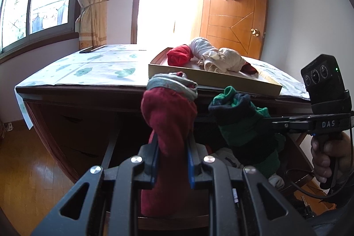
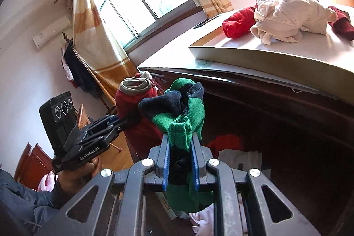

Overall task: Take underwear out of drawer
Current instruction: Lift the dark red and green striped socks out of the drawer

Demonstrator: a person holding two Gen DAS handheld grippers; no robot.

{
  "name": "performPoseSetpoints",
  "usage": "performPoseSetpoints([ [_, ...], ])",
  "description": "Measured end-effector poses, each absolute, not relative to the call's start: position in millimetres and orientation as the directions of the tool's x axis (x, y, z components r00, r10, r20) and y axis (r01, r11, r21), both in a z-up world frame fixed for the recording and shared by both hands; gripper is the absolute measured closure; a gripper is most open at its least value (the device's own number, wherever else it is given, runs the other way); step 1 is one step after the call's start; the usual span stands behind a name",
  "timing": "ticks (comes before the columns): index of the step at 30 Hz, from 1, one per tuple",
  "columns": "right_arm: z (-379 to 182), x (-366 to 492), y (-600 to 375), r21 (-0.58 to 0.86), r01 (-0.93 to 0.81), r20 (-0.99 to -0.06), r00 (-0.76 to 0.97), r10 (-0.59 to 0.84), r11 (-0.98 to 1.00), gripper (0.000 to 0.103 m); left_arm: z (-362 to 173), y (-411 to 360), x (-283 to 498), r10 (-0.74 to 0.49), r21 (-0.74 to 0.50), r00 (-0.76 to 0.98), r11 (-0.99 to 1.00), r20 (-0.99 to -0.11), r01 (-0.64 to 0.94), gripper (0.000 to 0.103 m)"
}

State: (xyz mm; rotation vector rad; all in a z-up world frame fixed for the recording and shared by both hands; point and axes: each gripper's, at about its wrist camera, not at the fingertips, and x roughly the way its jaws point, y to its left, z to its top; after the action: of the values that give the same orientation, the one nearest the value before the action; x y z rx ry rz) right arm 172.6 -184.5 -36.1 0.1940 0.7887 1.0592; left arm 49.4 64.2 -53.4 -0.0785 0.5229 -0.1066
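Note:
My left gripper (image 1: 172,147) is shut on a rolled dark red underwear with a grey waistband (image 1: 169,112), held above the open drawer (image 1: 110,147). My right gripper (image 2: 181,145) is shut on a rolled green and navy underwear (image 2: 177,112), also lifted above the drawer. Each bundle shows in the other view: the green one in the left wrist view (image 1: 241,123), the red one in the right wrist view (image 2: 135,107). More folded clothes (image 2: 227,141) lie in the drawer below.
A shallow cardboard tray (image 1: 212,79) on the dresser top (image 1: 88,72) holds red (image 1: 179,54) and cream rolled garments (image 1: 223,59). A phone (image 1: 90,49) lies at the far left corner. A wooden door (image 1: 234,3) stands behind. Wood floor (image 1: 28,169) lies at left.

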Motion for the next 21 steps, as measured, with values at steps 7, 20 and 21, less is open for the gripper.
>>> performPoseSetpoints([
  [7, -34, 166, -200, 0.519, -0.7, -0.446, 0.268, 0.854, 0.491, 0.085, -53, 56, 47, -0.107, -0.064, 0.865, 0.994, -0.49, 0.086, 0.085],
  [20, -27, 159, -217, 0.552, -0.695, -0.383, 0.28, 0.88, 0.461, 0.085, -51, 45, 44, -0.113, -0.049, 0.866, 0.994, -0.487, 0.102, 0.085],
  [21, -26, 159, -218, 0.554, -0.696, -0.377, 0.28, 0.883, 0.457, 0.085, -50, 44, 43, -0.111, -0.042, 0.866, 0.994, -0.487, 0.104, 0.085],
])
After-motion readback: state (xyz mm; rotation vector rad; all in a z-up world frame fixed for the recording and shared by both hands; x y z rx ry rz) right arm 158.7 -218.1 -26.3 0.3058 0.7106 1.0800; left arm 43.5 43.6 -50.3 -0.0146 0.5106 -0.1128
